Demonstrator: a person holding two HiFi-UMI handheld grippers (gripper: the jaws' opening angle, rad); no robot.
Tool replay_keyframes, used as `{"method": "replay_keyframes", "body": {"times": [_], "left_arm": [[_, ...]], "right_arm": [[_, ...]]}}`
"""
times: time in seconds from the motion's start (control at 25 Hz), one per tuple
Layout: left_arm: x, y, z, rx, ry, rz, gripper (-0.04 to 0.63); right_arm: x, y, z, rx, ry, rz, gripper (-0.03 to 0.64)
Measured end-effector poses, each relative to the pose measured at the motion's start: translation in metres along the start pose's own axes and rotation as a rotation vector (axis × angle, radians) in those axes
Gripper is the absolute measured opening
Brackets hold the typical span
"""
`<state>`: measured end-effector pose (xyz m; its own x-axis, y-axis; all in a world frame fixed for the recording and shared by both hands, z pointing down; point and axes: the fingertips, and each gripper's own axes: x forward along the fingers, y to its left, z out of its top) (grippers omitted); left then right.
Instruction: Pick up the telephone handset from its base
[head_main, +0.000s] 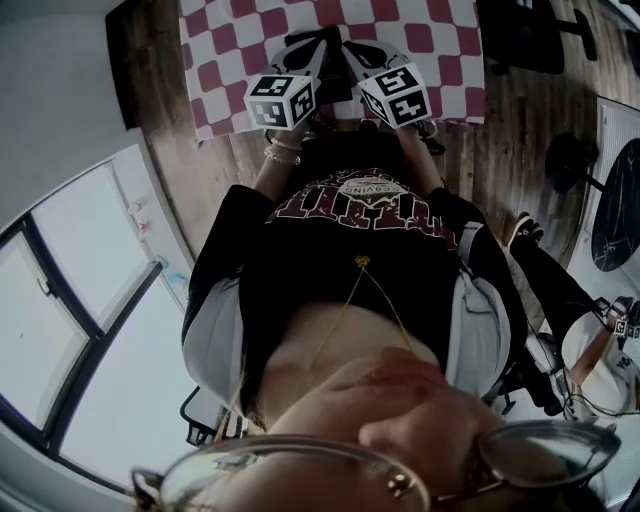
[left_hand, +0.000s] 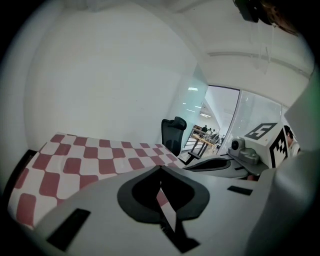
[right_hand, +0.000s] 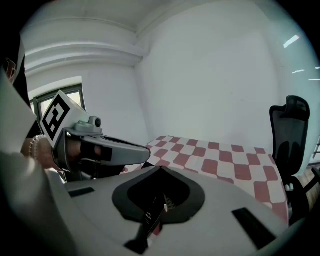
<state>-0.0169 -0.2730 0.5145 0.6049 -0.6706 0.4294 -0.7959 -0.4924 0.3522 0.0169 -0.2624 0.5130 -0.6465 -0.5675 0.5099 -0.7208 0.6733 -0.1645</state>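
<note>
No telephone or handset shows clearly in any view. My left gripper (head_main: 318, 42) and right gripper (head_main: 352, 46) are held side by side over the near edge of a table with a red-and-white checked cloth (head_main: 420, 40), tips close together. In the left gripper view the left gripper (left_hand: 160, 168) has its jaws meeting at the tip, nothing between them. In the right gripper view the right gripper (right_hand: 160, 169) also looks shut; a small dark part with a grille (right_hand: 159, 206) shows through the gap below the jaws, and I cannot tell what it is.
A black office chair (right_hand: 292, 140) stands at the table's right end, also seen as the chair (left_hand: 173, 132). A white wall runs behind the table. Wooden floor (head_main: 530, 130) surrounds it, with glass partitions (head_main: 90, 280) to the left.
</note>
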Motion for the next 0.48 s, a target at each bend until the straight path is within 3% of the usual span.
{"method": "replay_keyframes", "body": {"times": [0.48], "left_arm": [[-0.009, 0.03, -0.011, -0.02, 0.033, -0.003, 0.011]], "right_arm": [[0.028, 0.011, -0.004, 0.008, 0.045, -0.012, 0.018]]}}
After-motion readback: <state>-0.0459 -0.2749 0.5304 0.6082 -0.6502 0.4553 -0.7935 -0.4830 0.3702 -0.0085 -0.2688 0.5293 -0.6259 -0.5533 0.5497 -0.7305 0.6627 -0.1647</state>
